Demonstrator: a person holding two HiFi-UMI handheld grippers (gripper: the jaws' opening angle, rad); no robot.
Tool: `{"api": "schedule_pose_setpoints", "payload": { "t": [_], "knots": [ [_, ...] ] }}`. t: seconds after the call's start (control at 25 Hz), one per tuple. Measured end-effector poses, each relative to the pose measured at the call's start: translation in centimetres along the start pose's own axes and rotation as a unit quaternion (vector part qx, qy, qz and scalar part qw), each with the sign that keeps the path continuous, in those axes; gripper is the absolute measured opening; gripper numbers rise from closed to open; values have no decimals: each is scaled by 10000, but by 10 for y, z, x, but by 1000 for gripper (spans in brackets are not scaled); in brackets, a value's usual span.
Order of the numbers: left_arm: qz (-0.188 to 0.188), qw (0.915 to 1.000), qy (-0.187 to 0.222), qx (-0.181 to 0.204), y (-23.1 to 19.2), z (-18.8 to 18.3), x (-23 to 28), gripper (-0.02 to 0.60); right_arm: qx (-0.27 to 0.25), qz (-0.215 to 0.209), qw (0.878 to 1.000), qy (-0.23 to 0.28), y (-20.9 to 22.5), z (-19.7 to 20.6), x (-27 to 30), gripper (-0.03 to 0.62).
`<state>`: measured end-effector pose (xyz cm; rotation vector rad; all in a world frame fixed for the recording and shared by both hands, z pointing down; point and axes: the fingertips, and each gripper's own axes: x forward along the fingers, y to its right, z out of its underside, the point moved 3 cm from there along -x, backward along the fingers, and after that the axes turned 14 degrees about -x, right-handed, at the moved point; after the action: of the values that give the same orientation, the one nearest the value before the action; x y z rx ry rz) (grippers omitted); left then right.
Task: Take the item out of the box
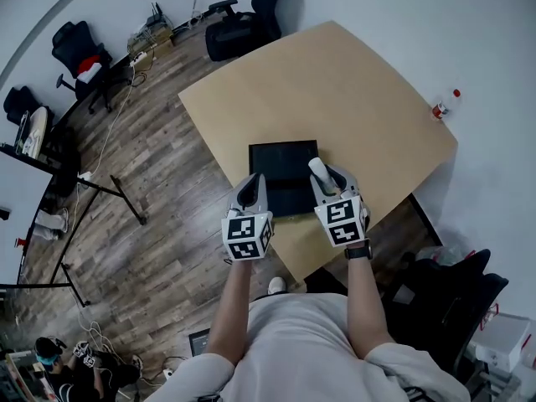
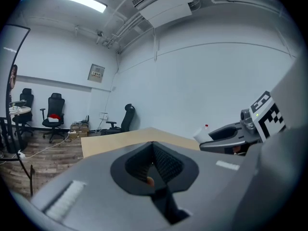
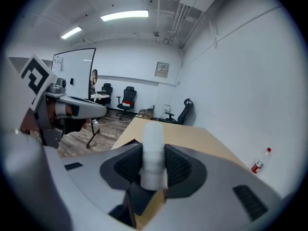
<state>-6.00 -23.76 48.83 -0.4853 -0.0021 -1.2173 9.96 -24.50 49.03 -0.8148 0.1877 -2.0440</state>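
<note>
Grey hand-held grippers (image 1: 249, 189) (image 1: 325, 174) carry black-and-white marker cubes (image 1: 247, 235); white T-shirt (image 1: 301, 350), black wristwatch (image 1: 358, 252).

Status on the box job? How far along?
Done: white cylinder gripped upright by the right gripper. In hand: it hangs over the black box at its right edge. Left to do: carry it clear and set it on the table. Left gripper is shut and empty.
</note>
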Motion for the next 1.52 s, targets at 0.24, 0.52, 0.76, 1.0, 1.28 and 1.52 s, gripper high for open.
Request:
{"api": "schedule_pose_setpoints", "payload": {
  "t": [0.24, 0.52, 0.76, 1.0, 1.28, 1.52],
  "knots": [
    [82, 9998, 153, 78, 9, -15, 0, 9, 413, 621, 9963, 427, 25, -10, -24, 140],
    [176, 9988, 313, 322, 21, -31, -6, 9, 746, 1249, 9860, 817, 50, -23, -51, 140],
    [289, 9981, 450, 296, 29, -47, -11, 9, 848, 1452, 9807, 993, 56, -30, -64, 140],
    [379, 9970, 572, 357, 42, -58, -16, 9, 1000, 1616, 9755, 1107, 57, -32, -71, 135],
    [351, 9970, 602, 341, 41, -59, -20, 9, 1093, 1659, 9725, 1219, 56, -34, -79, 132],
    [448, 9970, 556, 290, 51, -53, -19, 9, 1079, 1667, 9721, 1246, 57, -34, -82, 132]
  ]
}}
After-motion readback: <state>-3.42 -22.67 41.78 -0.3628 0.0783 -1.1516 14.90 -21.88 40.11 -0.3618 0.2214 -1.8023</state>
